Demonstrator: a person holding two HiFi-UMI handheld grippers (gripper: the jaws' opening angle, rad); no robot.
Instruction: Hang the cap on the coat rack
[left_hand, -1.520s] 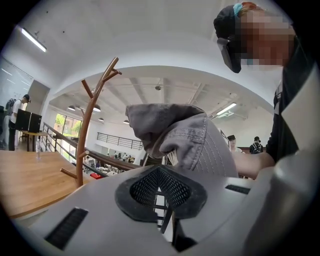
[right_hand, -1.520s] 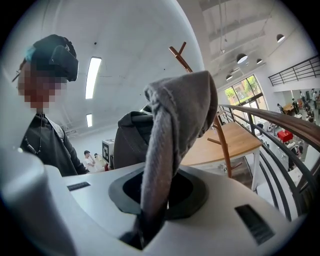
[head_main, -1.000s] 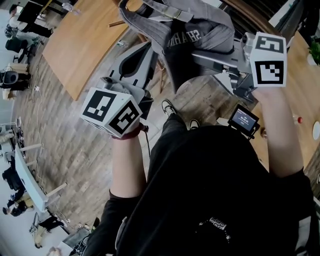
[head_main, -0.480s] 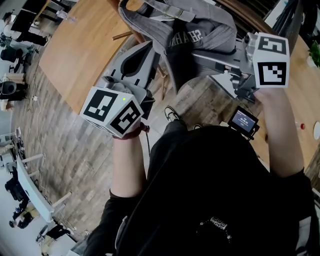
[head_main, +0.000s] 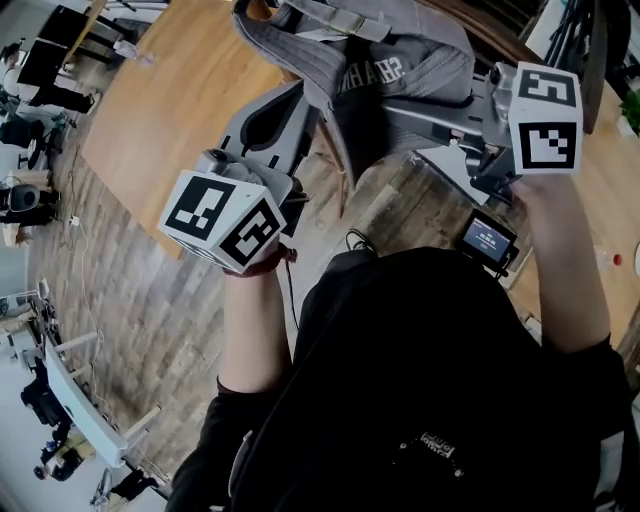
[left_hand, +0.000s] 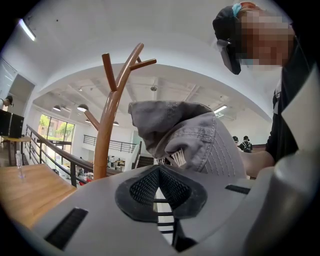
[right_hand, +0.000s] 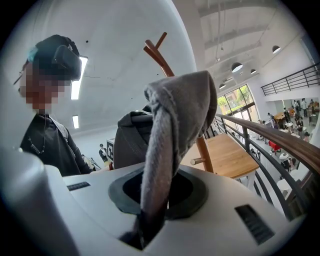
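A pale wooden table (head_main: 190, 90) fills the upper left of the head view. The brown wooden coat rack (left_hand: 103, 145) rises left of centre in the left gripper view, its forked branches bare. It stands beyond the load, apart from it, so the hanging is not yet done.

The grey fabric cap (head_main: 390, 60) sits at the top centre of the head view, stretched between the two tools. Carrying it from two sides probably keeps the crown open, so that it can drop over a branch instead of arriving as a limp bundle.

The right tool (head_main: 400, 118) comes in from the upper right. In its own view its jaws are clamped narrow on a fold of the cap, which rises straight out from between them. The left tool (head_main: 298, 95) reaches up from centre left. Its jaws stand nearly together, and the cap's edge meets their tip — it looks pinched there, though less surely than on the right.

Both forearms extend forward from the dark-shirted body, the left forearm (head_main: 250, 330) nearer centre and the right forearm (head_main: 565, 270) along the right edge. Both tools are held about level and angled in towards each other.
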